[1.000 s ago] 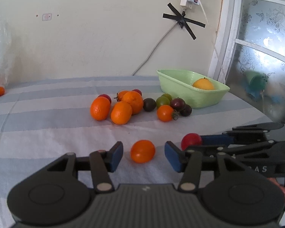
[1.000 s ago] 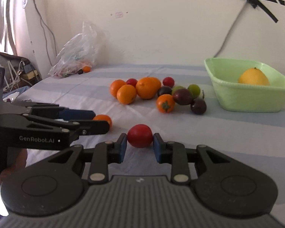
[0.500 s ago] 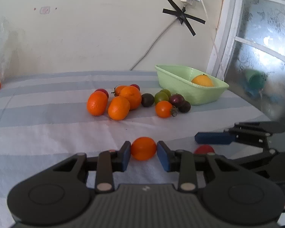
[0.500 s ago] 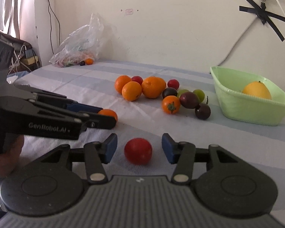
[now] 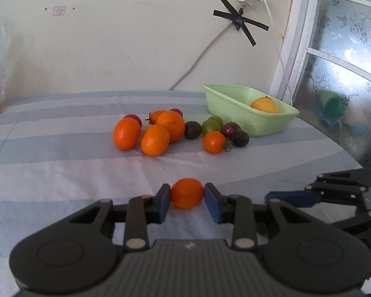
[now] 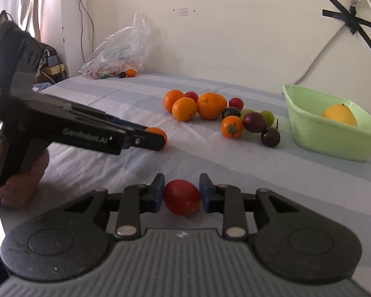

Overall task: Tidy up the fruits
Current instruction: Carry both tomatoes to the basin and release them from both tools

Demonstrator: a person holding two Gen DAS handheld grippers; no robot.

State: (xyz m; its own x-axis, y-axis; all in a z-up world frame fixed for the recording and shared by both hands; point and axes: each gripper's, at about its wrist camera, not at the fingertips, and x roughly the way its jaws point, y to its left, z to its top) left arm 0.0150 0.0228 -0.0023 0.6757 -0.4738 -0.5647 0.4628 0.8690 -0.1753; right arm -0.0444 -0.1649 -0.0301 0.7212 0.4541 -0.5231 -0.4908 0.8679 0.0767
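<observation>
My left gripper [image 5: 187, 200] is clamped on a small orange tomato [image 5: 187, 193], both blue pads pressed to its sides, and my right gripper [image 6: 181, 195] squeezes a red tomato [image 6: 182, 200] just the same, both fruits low over the striped sheet [image 5: 61, 173]. Ahead there's a bare stretch of sheet before the heap of oranges [image 5: 155, 132] and dark tomatoes. The green basket [image 6: 329, 138], one yellow-orange fruit [image 6: 340, 114] inside, sits just right of the heap, near the wall.
</observation>
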